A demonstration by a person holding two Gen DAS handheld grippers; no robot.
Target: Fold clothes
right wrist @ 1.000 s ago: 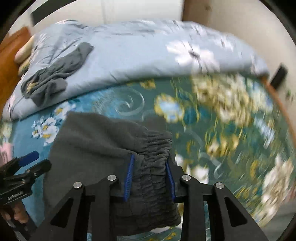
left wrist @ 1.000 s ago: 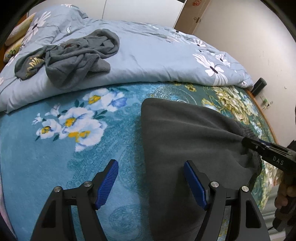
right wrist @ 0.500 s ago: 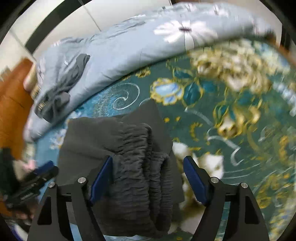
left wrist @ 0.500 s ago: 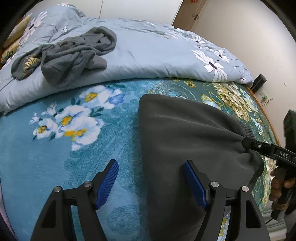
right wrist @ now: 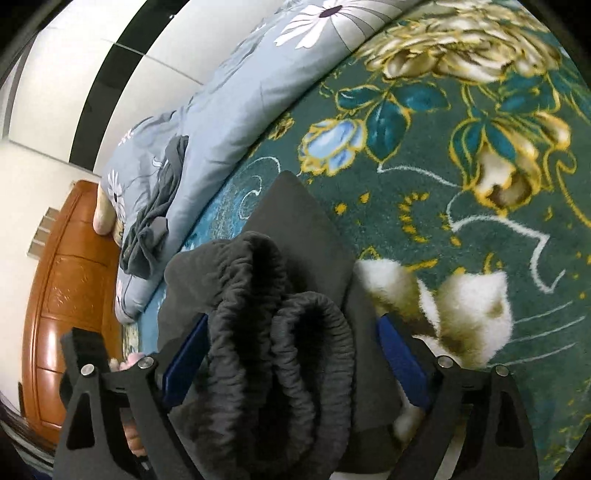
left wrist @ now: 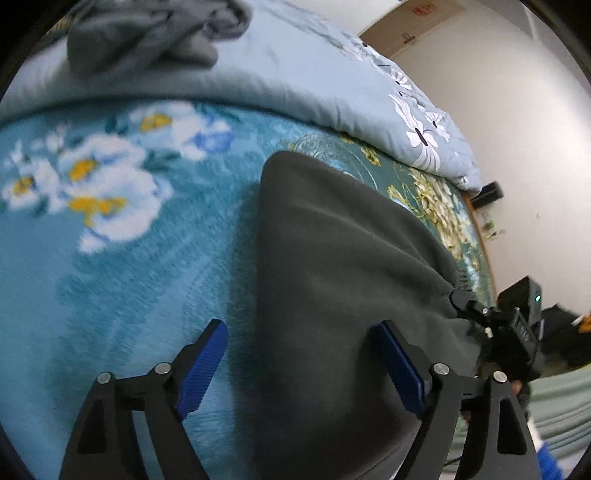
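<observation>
A folded dark grey garment (left wrist: 332, 258) lies on the teal floral blanket (left wrist: 110, 258). My left gripper (left wrist: 303, 365) is open, its blue pads straddling the garment's near left edge just above it. In the right wrist view the garment's gathered elastic waistband (right wrist: 277, 332) bulges between the spread blue pads of my right gripper (right wrist: 291, 354), which is open. The right gripper also shows in the left wrist view (left wrist: 495, 321) at the garment's right edge.
A grey-blue flowered duvet (left wrist: 295, 74) lies across the back of the bed with a crumpled grey garment (left wrist: 147, 33) on it. A wooden headboard (right wrist: 62, 280) stands at the left. A wall (left wrist: 517, 129) and dark boxes (left wrist: 524, 295) lie beyond the bed's right edge.
My right gripper opened and let go of the waistband, then tilted. My left gripper moved forward and lower over the garment's edge, staying open.
</observation>
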